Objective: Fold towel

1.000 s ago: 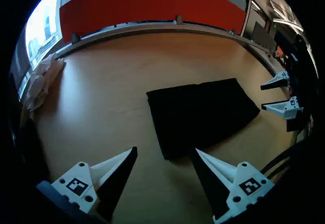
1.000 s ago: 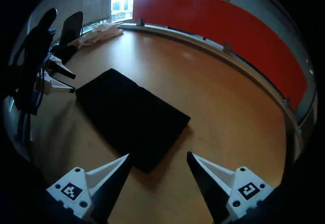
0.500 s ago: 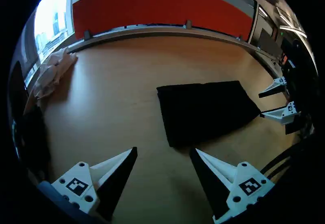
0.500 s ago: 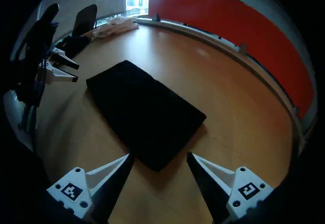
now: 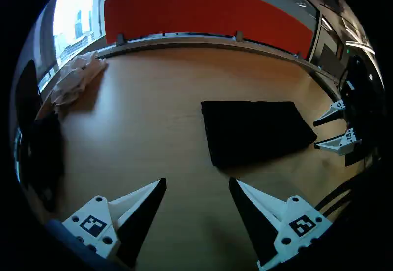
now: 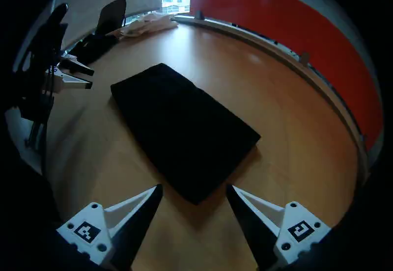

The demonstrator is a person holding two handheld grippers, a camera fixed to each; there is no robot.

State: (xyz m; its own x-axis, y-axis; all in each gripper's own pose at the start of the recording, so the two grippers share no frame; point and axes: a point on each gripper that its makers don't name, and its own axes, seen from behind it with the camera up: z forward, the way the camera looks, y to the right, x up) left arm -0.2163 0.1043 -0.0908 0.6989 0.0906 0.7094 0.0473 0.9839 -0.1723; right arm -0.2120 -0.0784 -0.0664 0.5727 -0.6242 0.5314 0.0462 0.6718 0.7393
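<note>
Fingers (image 5: 142, 212) of the left gripper (image 5: 196, 180) and right gripper (image 6: 194, 187) stand apart and empty, off the black towel (image 6: 184, 128), which lies flat on the desk (image 5: 147, 104) between them as a tidy rectangle (seemingly folded already), so little if anything looks left to do.

Matt black cloth towel (image 6: 184, 128), smooth wood-look table (image 5: 147, 104), glossy red panel (image 5: 206, 13)
</note>
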